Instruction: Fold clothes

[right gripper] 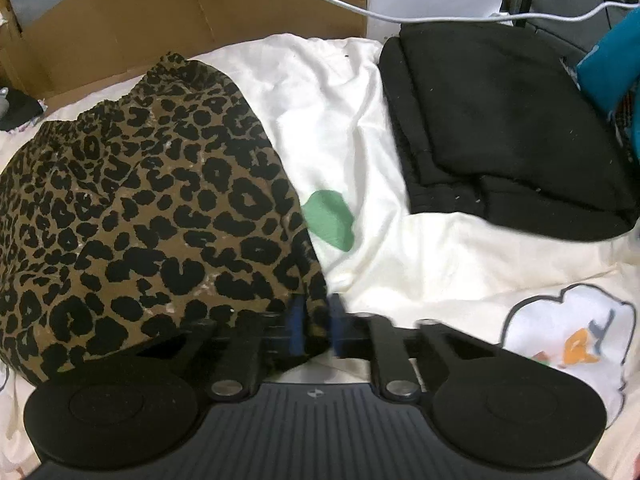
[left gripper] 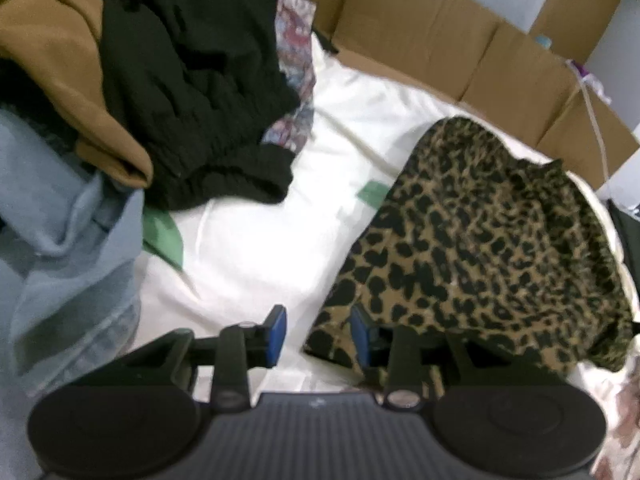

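On the white bedsheet (right gripper: 420,248) lies the leopard-print garment (right gripper: 140,200), its gathered waistband toward the cardboard box (right gripper: 160,12), long axis running from there to the near hem. The right tool (right gripper: 315,326) pinches the hem's corner; the left tool (left gripper: 318,334) stands partly open straddling the opposite corner, likely to lift both together.

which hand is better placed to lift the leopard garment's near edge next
Right: its gripper is already shut on the leopard garment at its corner. The left gripper is open, nothing pinched.
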